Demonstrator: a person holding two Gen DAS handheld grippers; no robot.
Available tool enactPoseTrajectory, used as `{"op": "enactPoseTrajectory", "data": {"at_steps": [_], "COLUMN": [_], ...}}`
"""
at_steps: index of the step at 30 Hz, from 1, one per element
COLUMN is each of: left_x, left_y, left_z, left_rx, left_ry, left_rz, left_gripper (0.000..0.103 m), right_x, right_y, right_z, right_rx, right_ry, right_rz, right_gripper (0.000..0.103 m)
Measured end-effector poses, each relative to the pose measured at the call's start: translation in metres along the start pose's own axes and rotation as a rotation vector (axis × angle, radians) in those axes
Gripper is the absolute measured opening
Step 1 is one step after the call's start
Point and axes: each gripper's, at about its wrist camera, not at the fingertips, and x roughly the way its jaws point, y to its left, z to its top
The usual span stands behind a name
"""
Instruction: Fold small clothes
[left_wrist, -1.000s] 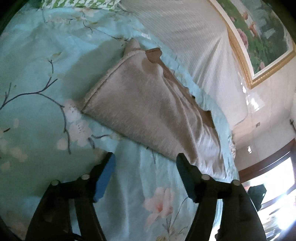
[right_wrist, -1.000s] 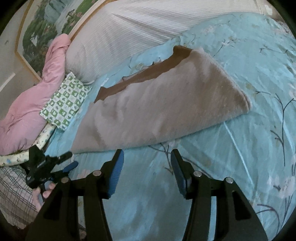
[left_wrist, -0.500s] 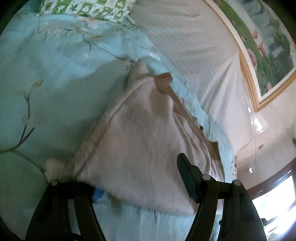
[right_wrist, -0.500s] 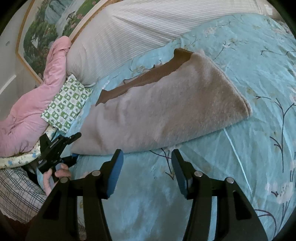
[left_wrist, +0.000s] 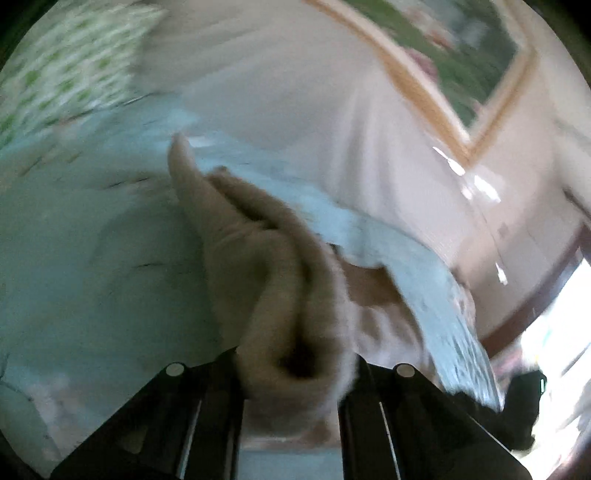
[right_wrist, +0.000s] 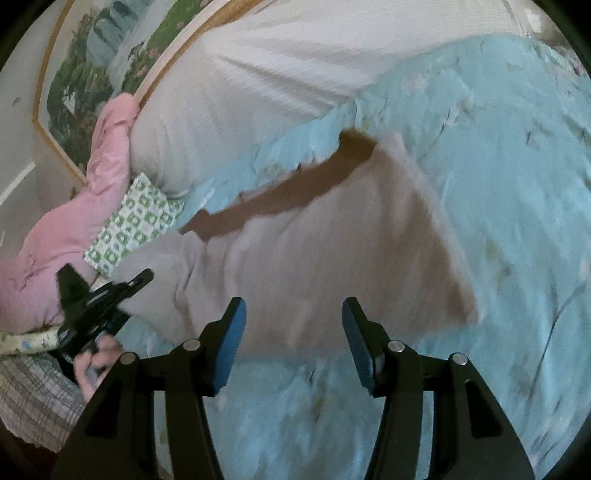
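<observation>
A: How is the left tool (left_wrist: 295, 373) set?

B: Its jaws have just been closed on a bunched corner of the beige garment (right_wrist: 332, 251), lifted so a fold can be carried across; the right tool (right_wrist: 291, 332) is held half-wide and empty over the near hem.

A: And room?

B: The garment is spread mid-bed (right_wrist: 517, 184); open quilt is left toward the bed's right edge; pillows (right_wrist: 258, 92) crowd the head.

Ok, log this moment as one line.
left gripper: just closed, shut on beige garment edge | right gripper: open, empty | surface: blue floral bedspread
</observation>
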Motion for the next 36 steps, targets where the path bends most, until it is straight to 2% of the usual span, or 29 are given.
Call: {"op": "enactPoseTrajectory", "data": {"at_steps": [3,5,9,11,18,24,25,26,27,30,33,36], "left_x": [0.021,0.046,0.093,0.108,0.095,0.082,0.082,0.082,0.081,0.077,0.081,0.100], "left_y": [-0.047,-0.074,-0.093,-0.097,-0.097,-0.102,-0.103,-0.105,-0.108,-0.123,-0.153,-0.179], "left_z": [-0.009,-0.022,-0.053,-0.063,-0.056,-0.054,-0.054,-0.054,-0.053,-0.045,-0.040,-0.051], "left_rx": [0.113,0.178,0.244,0.260,0.238,0.284,0.290,0.293,0.294,0.303,0.322,0.335], "left_ry": [0.050,0.115,0.226,0.255,0.223,0.201,0.205,0.208,0.209,0.186,0.166,0.171], "left_rz": [-0.066,-0.086,-0.058,-0.036,-0.055,-0.035,-0.028,-0.020,-0.018,-0.048,-0.101,-0.124], "left_gripper": [0.006,0.006,0.006,0.006,0.006,0.006,0.006,0.006,0.006,0.007,0.007,0.007], "right_x": [0.001,0.005,0.025,0.042,0.103,0.162,0.170,0.174,0.175,0.159,0.124,0.099], "right_y": [-0.012,-0.020,-0.030,-0.028,-0.014,0.002,0.005,0.007,0.011,0.017,0.026,0.011], "right_z": [0.024,0.037,0.060,0.067,0.086,0.096,0.098,0.100,0.105,0.124,0.148,0.161], "right_rx": [0.007,0.025,0.058,0.061,0.068,0.097,0.094,0.086,0.074,0.029,-0.089,-0.106], "right_ry": [-0.009,-0.007,0.019,0.055,0.164,0.307,0.323,0.324,0.322,0.280,0.204,0.153], "right_rz": [0.000,0.010,0.045,0.081,0.189,0.258,0.266,0.271,0.272,0.273,0.226,0.193], "right_gripper": [0.055,0.055,0.055,0.055,0.060,0.060,0.054,0.025,0.018,0.016,0.015,0.015]}}
